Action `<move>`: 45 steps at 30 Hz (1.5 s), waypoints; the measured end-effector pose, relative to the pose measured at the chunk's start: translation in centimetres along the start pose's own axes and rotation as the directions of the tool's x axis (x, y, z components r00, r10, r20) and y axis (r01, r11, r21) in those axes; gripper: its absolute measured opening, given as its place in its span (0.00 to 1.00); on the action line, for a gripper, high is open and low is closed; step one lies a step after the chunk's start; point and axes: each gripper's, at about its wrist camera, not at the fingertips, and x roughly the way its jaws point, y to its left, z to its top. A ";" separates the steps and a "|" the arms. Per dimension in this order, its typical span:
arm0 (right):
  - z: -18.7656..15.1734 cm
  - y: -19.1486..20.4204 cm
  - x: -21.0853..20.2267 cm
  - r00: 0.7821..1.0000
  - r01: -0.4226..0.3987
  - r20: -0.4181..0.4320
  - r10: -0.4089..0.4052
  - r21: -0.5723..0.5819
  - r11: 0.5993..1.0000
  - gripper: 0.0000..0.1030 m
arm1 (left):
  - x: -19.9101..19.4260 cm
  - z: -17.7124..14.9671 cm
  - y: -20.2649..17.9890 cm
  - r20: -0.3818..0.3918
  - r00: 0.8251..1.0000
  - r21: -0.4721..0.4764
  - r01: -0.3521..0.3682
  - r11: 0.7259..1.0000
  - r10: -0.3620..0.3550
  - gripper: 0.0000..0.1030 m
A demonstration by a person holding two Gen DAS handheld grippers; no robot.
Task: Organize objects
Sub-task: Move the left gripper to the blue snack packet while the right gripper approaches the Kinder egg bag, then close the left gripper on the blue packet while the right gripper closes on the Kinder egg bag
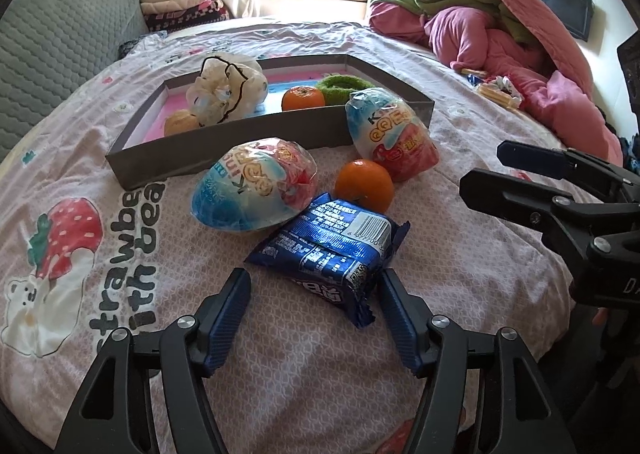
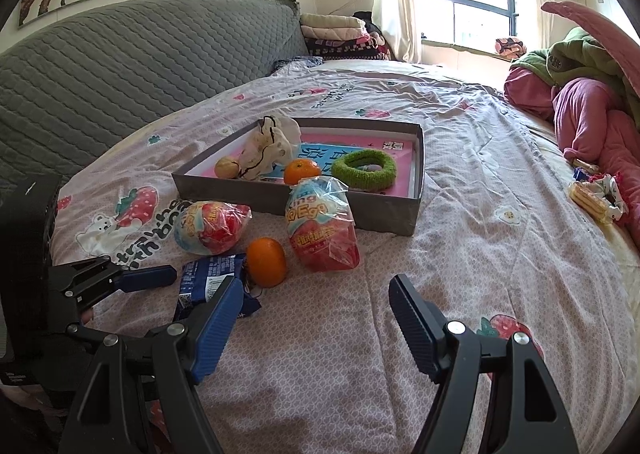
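The left gripper (image 1: 314, 312) hangs spread over the blue snack packet (image 1: 326, 242) on the quilt (image 1: 460, 254), its pads not pressing it. The right gripper (image 2: 316, 316) stands wide apart, holding nothing. A tangerine (image 1: 364, 184) touches the packet, near the grey tray (image 1: 240, 152).
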 end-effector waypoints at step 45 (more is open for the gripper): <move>3.0 -3.7 8.0 0.995 -0.055 -0.068 0.072 0.227 0.972 0.57 | 5.1 5.0 2.6 0.069 0.994 -0.112 0.093 0.989 -0.085 0.73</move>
